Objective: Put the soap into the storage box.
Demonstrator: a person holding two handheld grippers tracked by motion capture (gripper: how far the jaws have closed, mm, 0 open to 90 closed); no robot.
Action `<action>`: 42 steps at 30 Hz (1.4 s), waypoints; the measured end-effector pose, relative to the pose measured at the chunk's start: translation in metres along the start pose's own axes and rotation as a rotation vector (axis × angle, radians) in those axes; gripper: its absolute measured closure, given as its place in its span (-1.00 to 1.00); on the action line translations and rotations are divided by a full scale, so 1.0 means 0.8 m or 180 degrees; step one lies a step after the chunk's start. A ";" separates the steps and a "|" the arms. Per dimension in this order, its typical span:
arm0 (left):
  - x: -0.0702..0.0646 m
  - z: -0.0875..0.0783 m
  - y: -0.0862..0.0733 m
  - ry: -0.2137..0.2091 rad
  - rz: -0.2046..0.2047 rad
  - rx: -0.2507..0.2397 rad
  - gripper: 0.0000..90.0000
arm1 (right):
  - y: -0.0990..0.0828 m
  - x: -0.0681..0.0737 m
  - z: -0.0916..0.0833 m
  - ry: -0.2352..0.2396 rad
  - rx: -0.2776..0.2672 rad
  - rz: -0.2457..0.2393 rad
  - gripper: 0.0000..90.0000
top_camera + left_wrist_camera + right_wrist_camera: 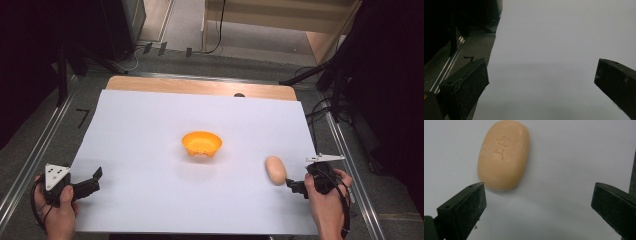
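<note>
The peach oval soap bar (503, 155) lies flat on the white sheet (150, 130), at four o'clock from the orange bowl (201, 143). The right gripper (537, 202) gapes empty just short of it. The bar is likely hard and slick; clamp its long sides at mid-length.

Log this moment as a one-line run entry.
right gripper: open, just behind soap bar, not touching | left gripper: open, empty | orange bowl: mid-table

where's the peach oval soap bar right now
In the high view the peach oval soap bar lies on the white sheet, right of the orange bowl, just ahead of the open right gripper.
</note>
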State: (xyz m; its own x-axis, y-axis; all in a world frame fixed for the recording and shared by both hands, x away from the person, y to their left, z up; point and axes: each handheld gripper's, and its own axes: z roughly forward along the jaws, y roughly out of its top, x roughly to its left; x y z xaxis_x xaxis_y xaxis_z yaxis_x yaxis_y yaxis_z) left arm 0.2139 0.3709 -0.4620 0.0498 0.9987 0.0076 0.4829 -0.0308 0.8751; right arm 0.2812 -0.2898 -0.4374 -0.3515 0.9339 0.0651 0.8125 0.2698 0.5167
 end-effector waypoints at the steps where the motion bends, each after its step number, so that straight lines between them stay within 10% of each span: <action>1: 0.000 0.000 0.000 -0.0005 -0.0001 0.0005 -1.00 | 0.006 0.002 0.002 0.0018 0.0076 0.0014 -1.00; 30: 0.000 0.002 0.001 -0.0025 0.0007 0.0040 -1.00 | 0.065 0.046 0.047 -0.0047 0.0583 0.0343 -1.00; 42: 0.000 0.002 0.001 -0.0026 0.0016 0.0056 -1.00 | 0.070 0.053 0.062 -0.0090 0.0706 0.0557 -0.66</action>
State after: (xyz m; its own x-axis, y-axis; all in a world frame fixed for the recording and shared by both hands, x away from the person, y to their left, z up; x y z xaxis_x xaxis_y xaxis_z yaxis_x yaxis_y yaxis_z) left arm 0.2160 0.3706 -0.4624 0.0594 0.9982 0.0081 0.4978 -0.0367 0.8665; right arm 0.3352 -0.2232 -0.4481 -0.1863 0.9762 0.1114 0.9428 0.1456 0.3000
